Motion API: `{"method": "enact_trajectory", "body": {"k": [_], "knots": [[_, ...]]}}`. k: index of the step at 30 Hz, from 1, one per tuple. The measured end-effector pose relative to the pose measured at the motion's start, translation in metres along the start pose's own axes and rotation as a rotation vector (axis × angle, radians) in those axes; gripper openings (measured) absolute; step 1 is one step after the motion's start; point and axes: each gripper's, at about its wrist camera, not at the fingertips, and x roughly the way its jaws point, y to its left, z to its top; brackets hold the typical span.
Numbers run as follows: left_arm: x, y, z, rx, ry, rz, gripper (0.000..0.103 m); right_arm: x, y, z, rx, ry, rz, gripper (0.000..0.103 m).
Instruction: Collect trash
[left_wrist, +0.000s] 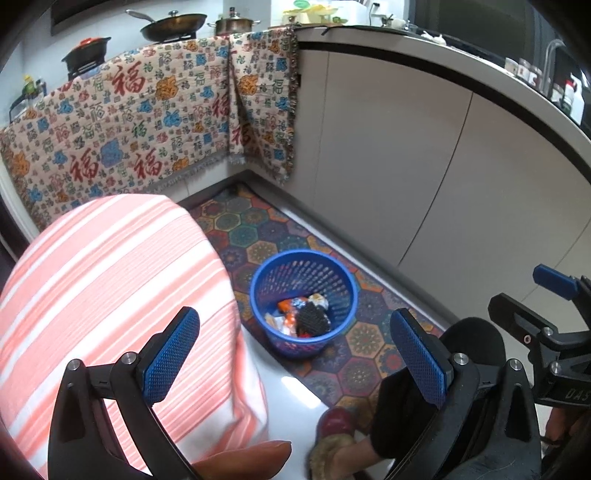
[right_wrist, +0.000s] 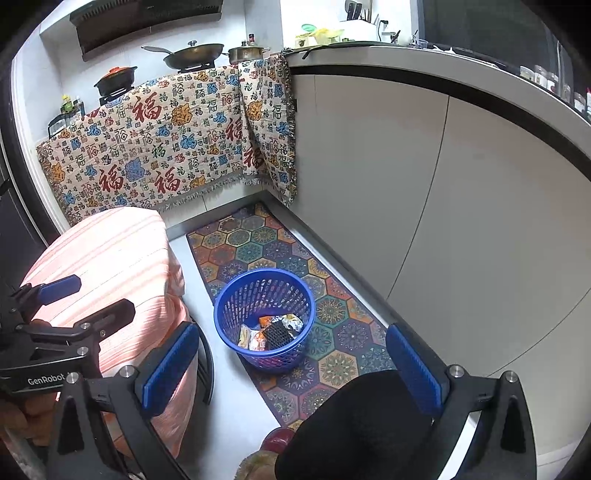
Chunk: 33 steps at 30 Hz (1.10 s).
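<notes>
A blue perforated trash basket stands on a hexagon-patterned floor mat; it also shows in the right wrist view. Inside lie crumpled wrappers and a black mesh piece, also seen in the right wrist view. My left gripper is open and empty, held above and in front of the basket. My right gripper is open and empty, also above the basket. Each gripper shows at the edge of the other's view.
A pink-striped covered table or stool stands left of the basket. White cabinets run along the right. A patterned cloth hangs over the stove counter with pots. The person's leg and slippered foot are below.
</notes>
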Motion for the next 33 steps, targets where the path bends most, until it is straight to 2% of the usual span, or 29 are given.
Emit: {"method": "enact_trajectory", "body": {"k": [33], "knots": [[0.006, 0.008, 0.005, -0.027, 0.02, 0.021, 0.103, 0.013, 0.003, 0.002, -0.025, 0.021, 0.02, 0.103]]}}
